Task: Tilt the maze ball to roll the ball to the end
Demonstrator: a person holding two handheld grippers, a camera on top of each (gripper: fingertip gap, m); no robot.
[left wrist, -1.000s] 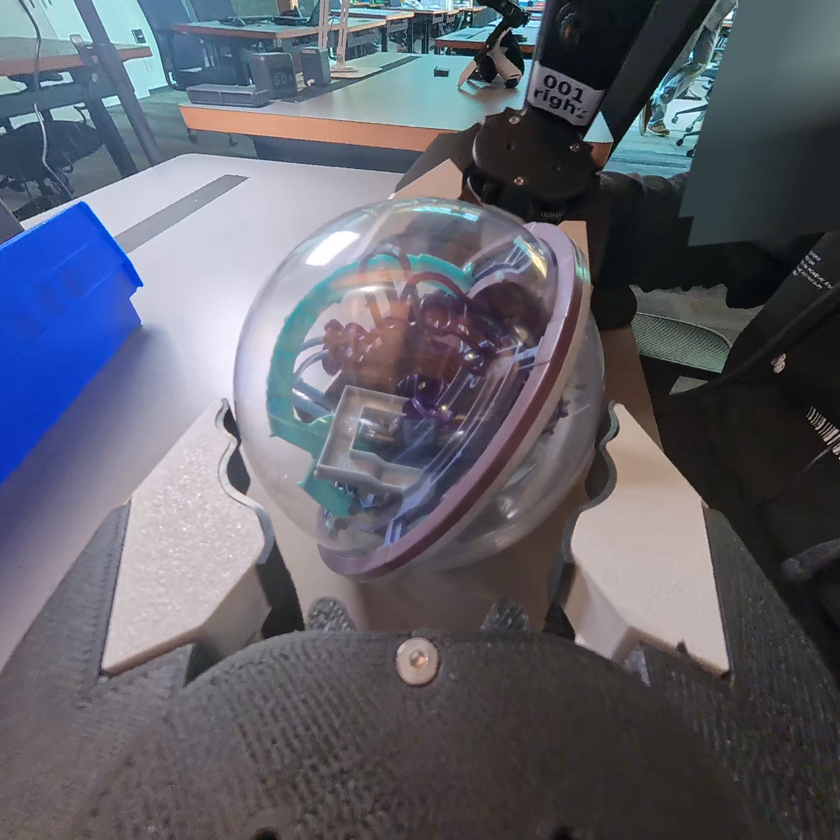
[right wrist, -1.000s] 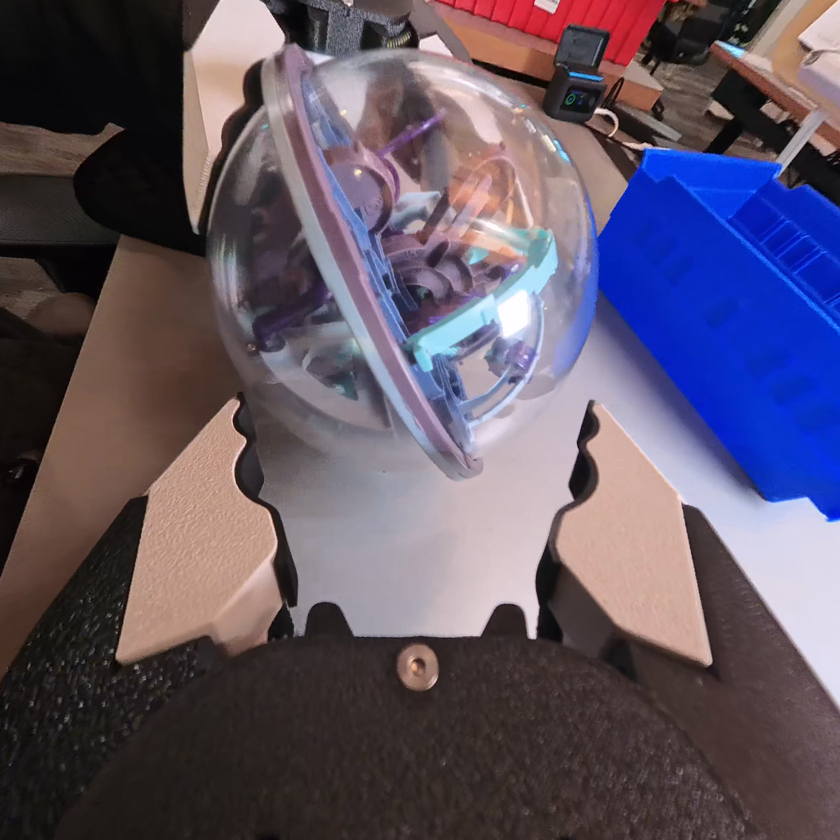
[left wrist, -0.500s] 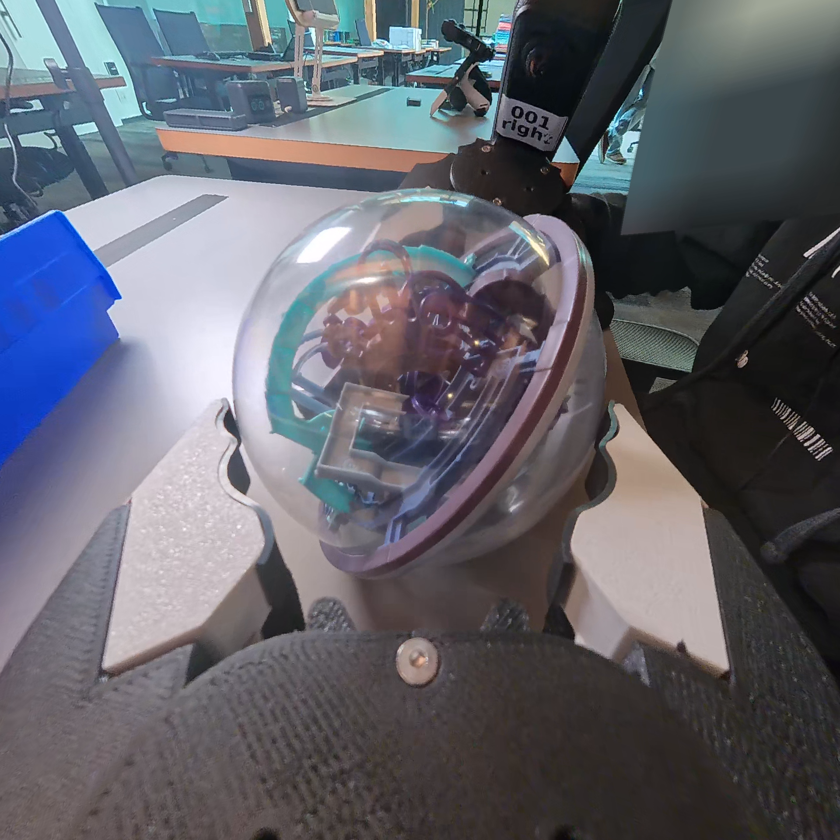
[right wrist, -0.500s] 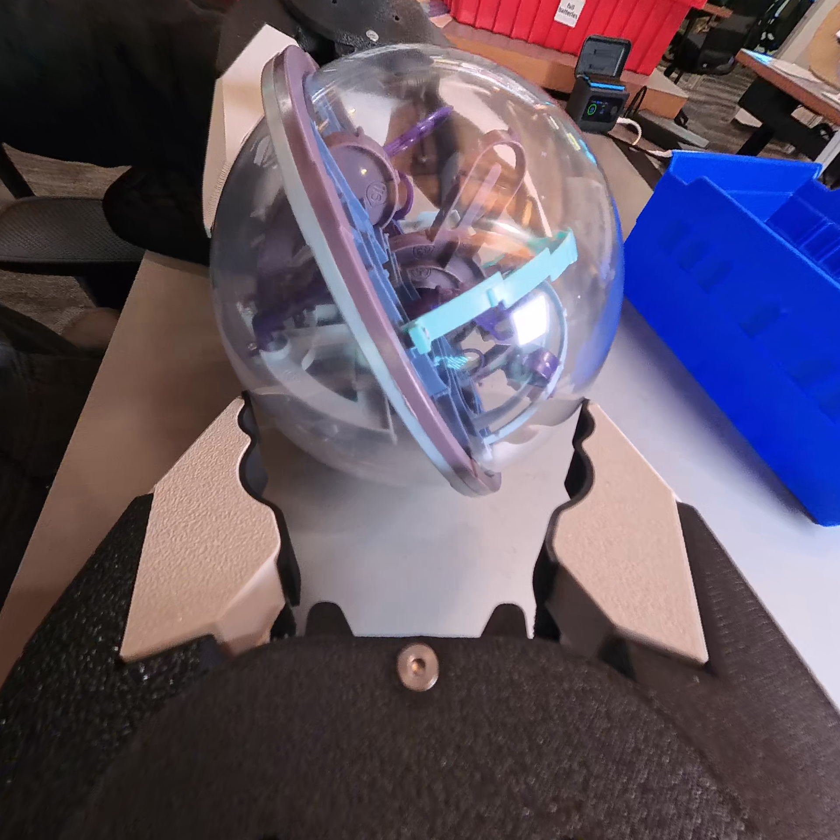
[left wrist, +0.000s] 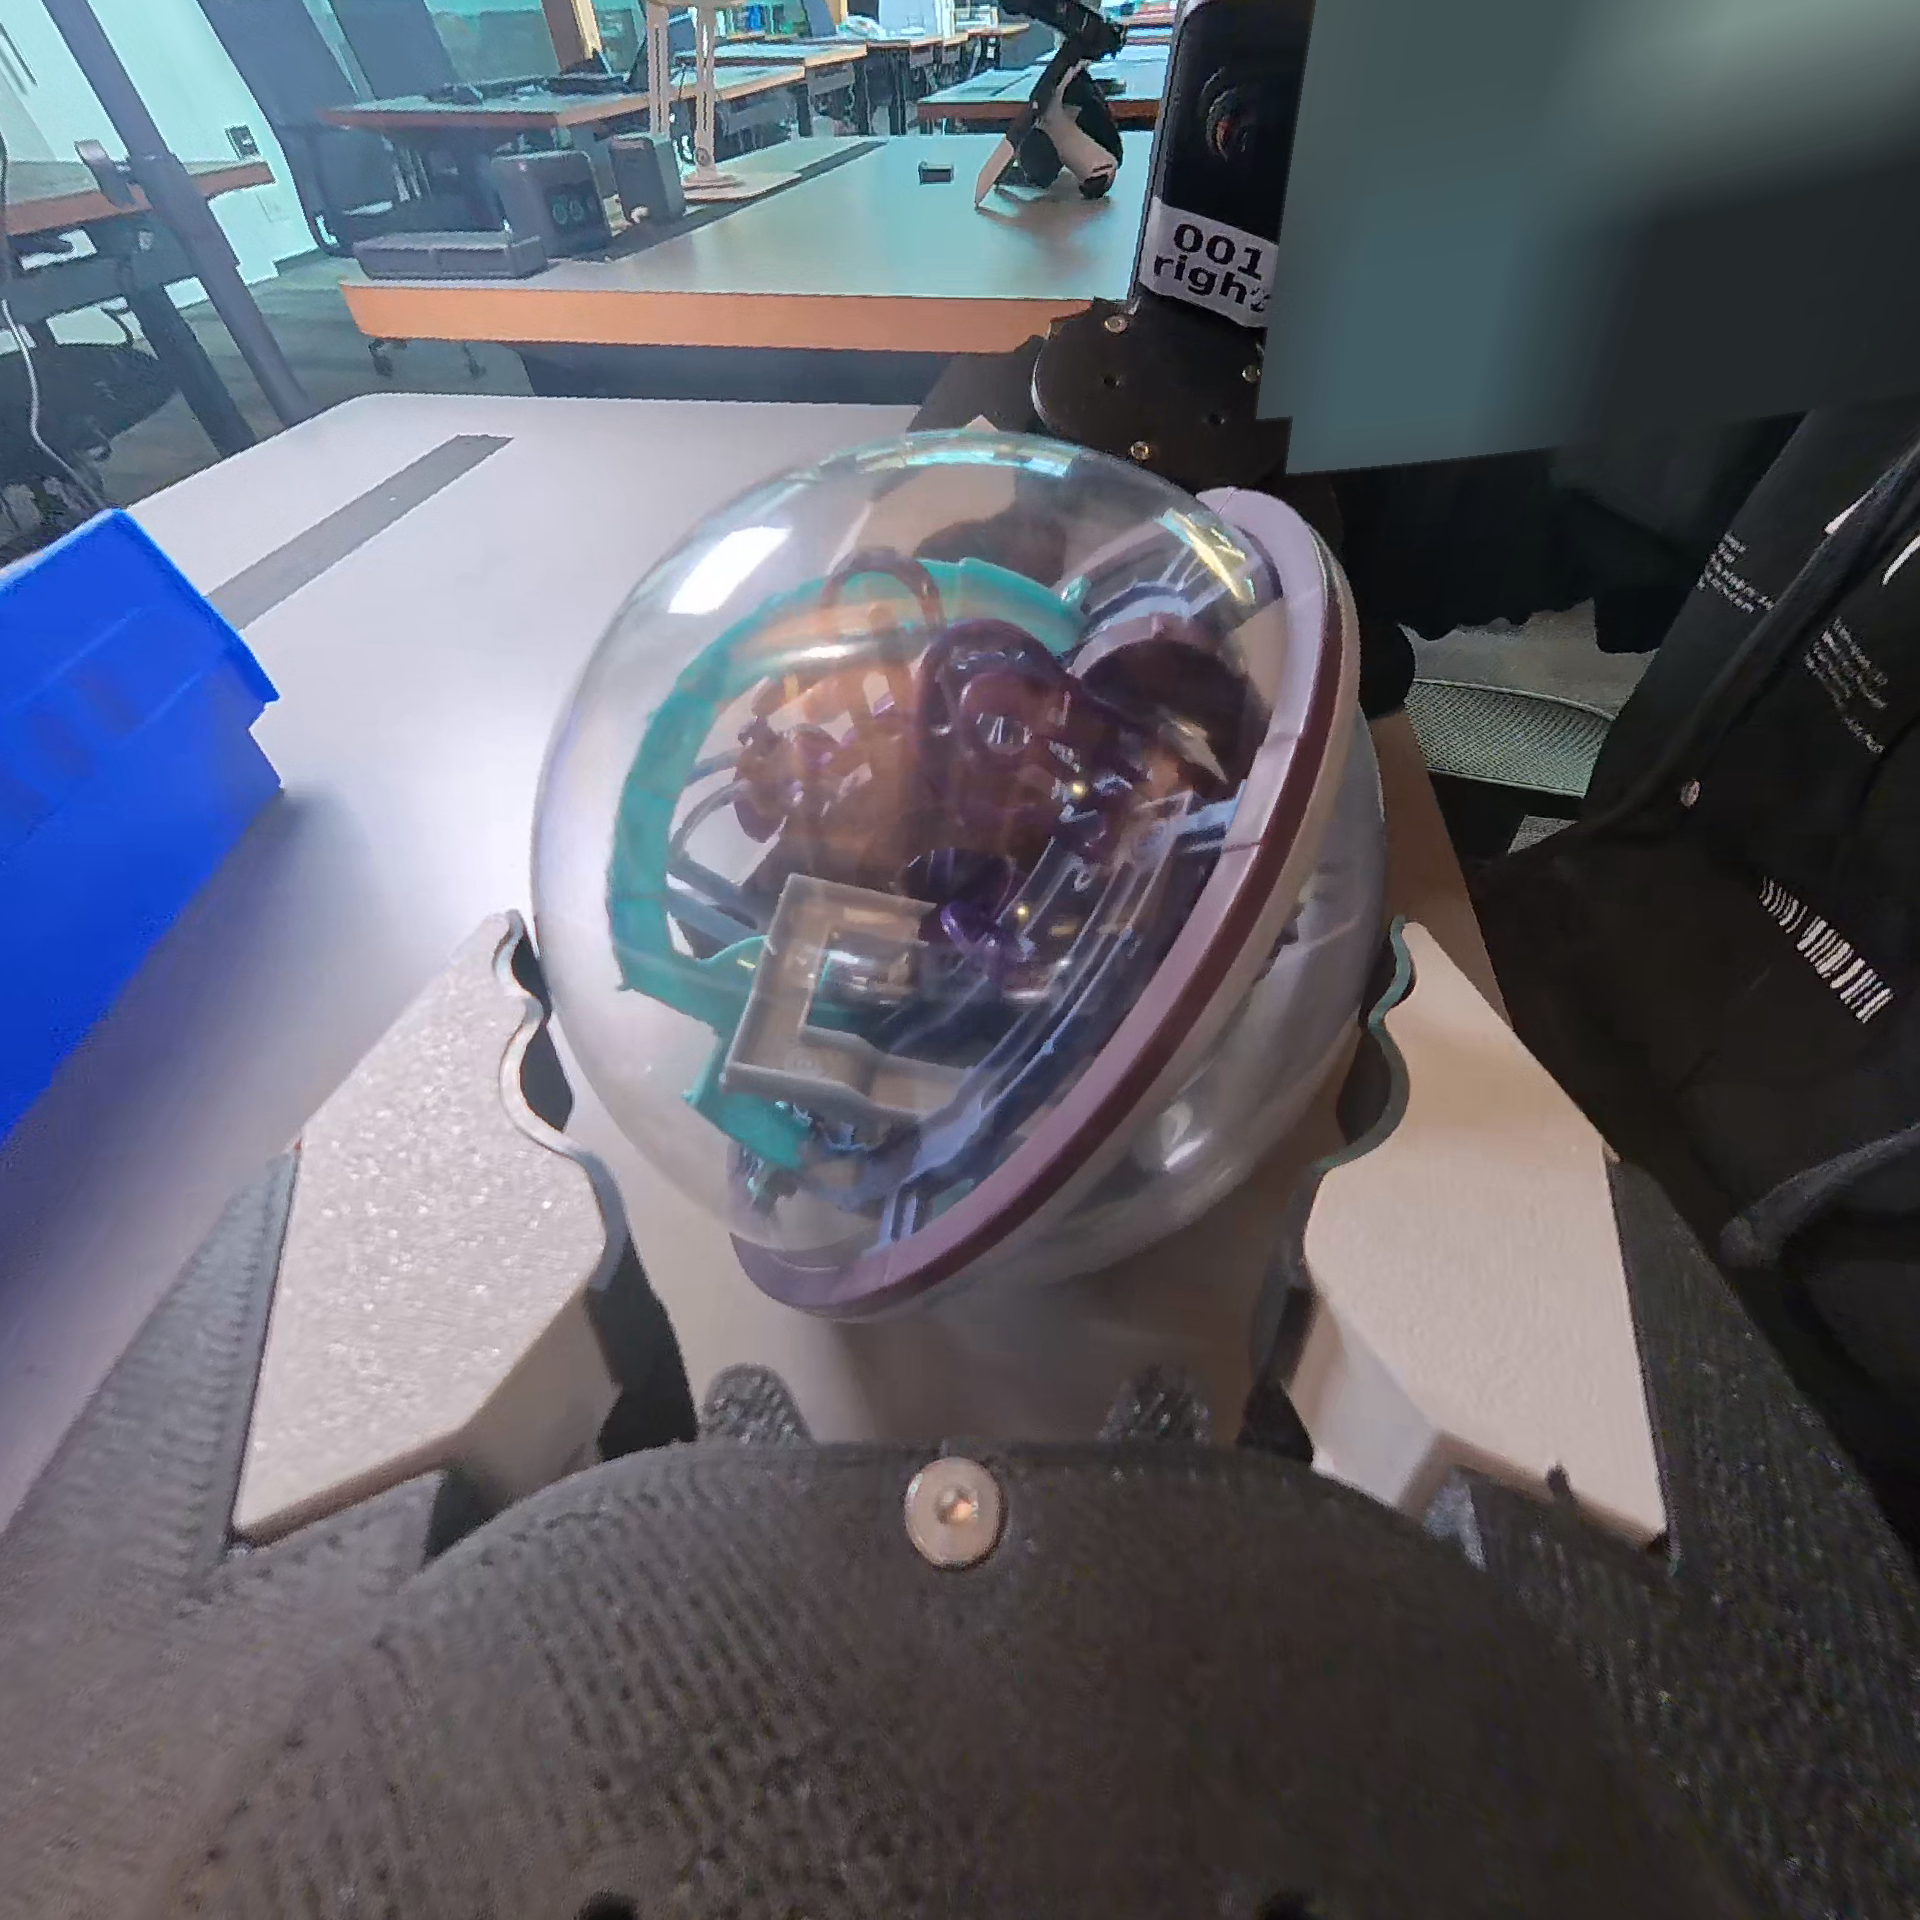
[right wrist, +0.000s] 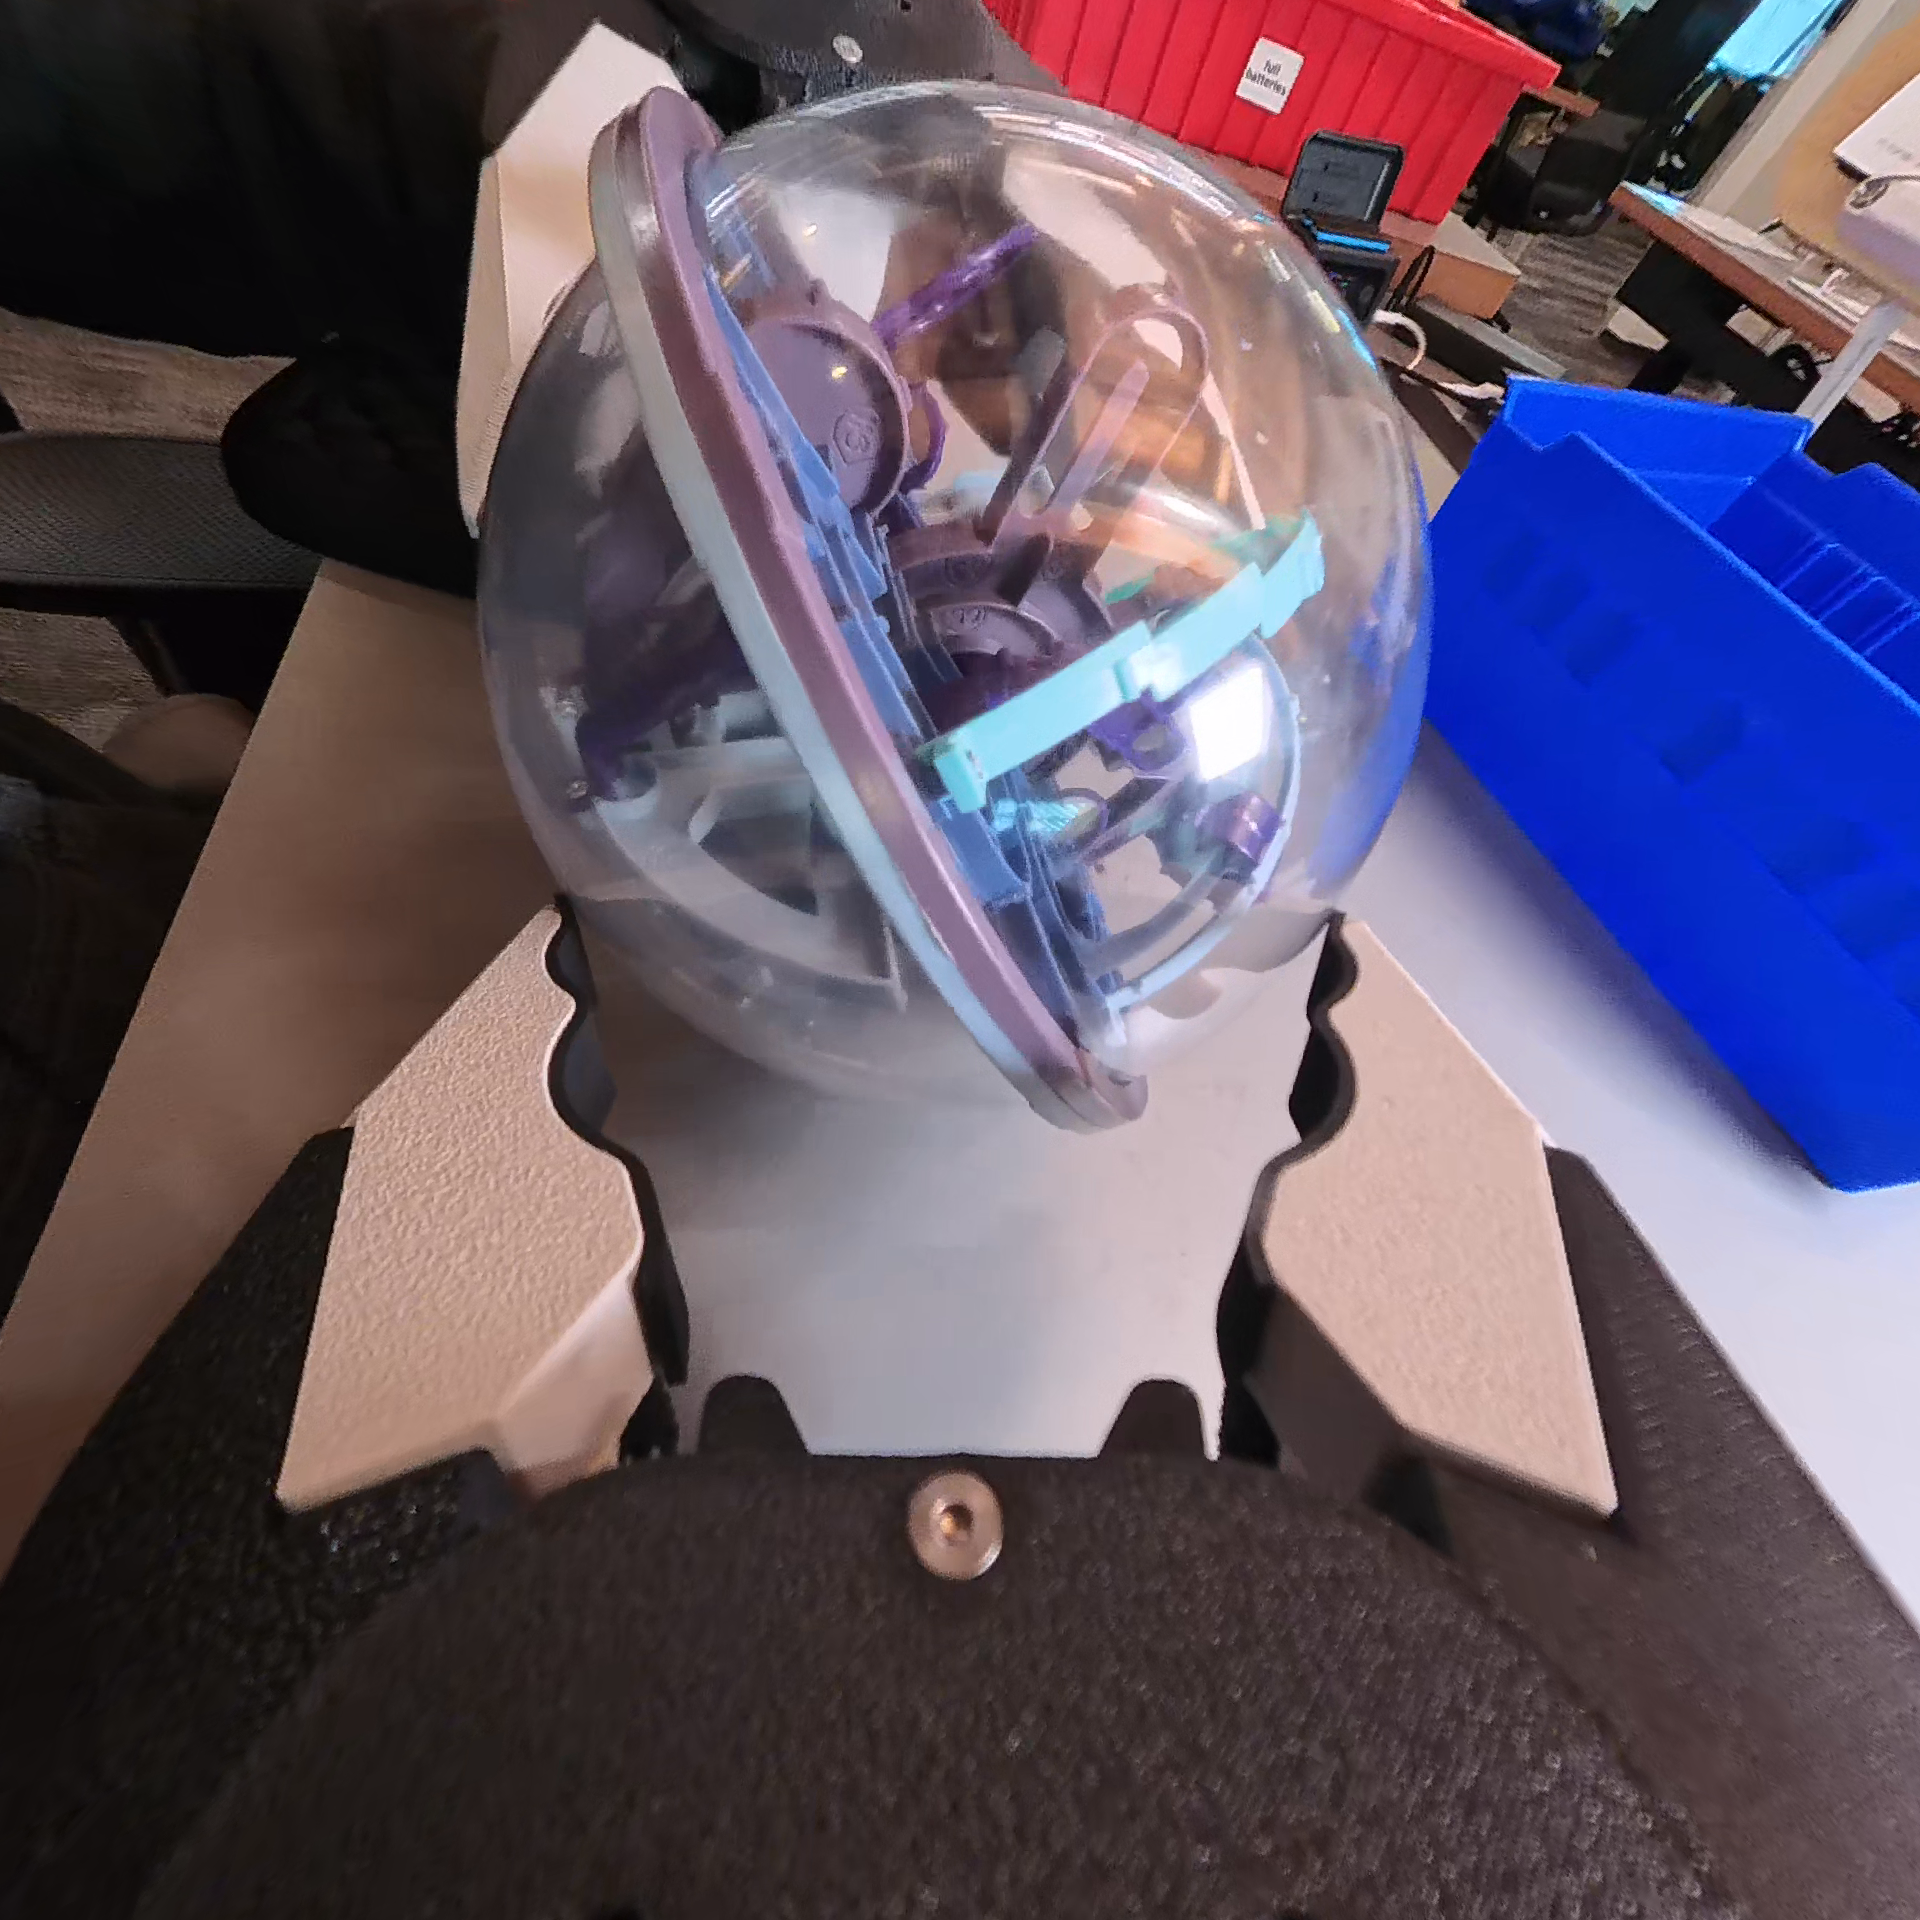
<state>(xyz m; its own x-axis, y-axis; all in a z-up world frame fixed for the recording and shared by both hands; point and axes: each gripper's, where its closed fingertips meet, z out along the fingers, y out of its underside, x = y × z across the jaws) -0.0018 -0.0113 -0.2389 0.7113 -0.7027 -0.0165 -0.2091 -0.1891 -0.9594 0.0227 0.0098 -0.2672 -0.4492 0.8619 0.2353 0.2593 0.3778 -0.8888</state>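
Note:
The maze ball (left wrist: 935,831) is a clear sphere with a purple rim and teal, purple and grey tracks inside. It sits between my left gripper's (left wrist: 956,956) two white fingers, which press on its sides just above the table (left wrist: 416,623). In the right wrist view the maze ball (right wrist: 935,623) fills the space between my right gripper's (right wrist: 951,935) fingertips, which touch its lower sides from the opposite end. The right gripper's body (left wrist: 1153,395) shows behind the ball in the left wrist view. I cannot pick out the small ball inside for certain.
A blue bin (left wrist: 104,779) stands on the table beside the ball and also shows in the right wrist view (right wrist: 1714,727). A person in dark clothing (left wrist: 1714,831) is close on the other side. A red bin (right wrist: 1247,62) and other desks are behind.
My right gripper moved in closer to the ball and its fingers narrowed onto its sides. The ball stayed fixed in my left gripper while the background shifted a little.

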